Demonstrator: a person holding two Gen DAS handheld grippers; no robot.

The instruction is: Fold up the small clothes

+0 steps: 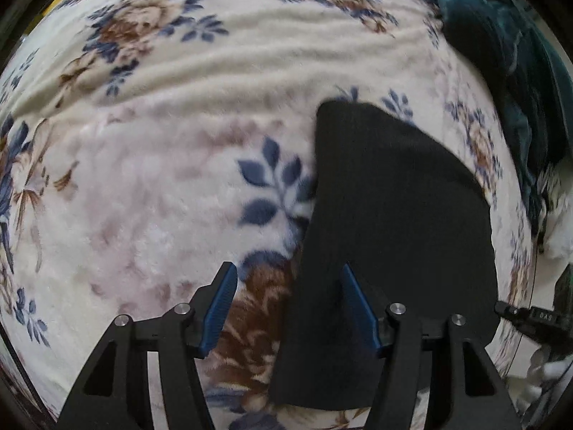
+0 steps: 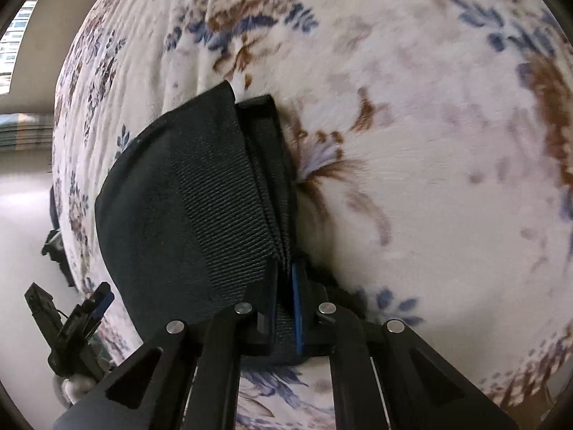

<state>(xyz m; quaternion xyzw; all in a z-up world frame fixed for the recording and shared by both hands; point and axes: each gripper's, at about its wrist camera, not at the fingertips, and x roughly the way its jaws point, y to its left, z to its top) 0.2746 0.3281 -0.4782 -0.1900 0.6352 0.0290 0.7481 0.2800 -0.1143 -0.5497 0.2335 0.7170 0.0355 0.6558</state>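
Note:
A small black garment [image 1: 390, 236] lies folded on a floral fleece blanket [image 1: 161, 186]. My left gripper [image 1: 288, 279] is open, its blue-padded fingers [image 1: 222, 304] spread over the garment's left edge, with nothing between them. In the right wrist view my right gripper [image 2: 285, 286] is shut on the garment's [image 2: 186, 208] ribbed waistband, whose stacked layers run up from the jaws. The left gripper [image 2: 71, 315] shows at the lower left of that view.
A dark teal cloth [image 1: 508, 53] lies heaped at the blanket's far right. The blanket's edge [image 2: 68, 186] drops to a pale floor [image 2: 25, 236] on the left. A window [image 2: 14, 46] is at the far left.

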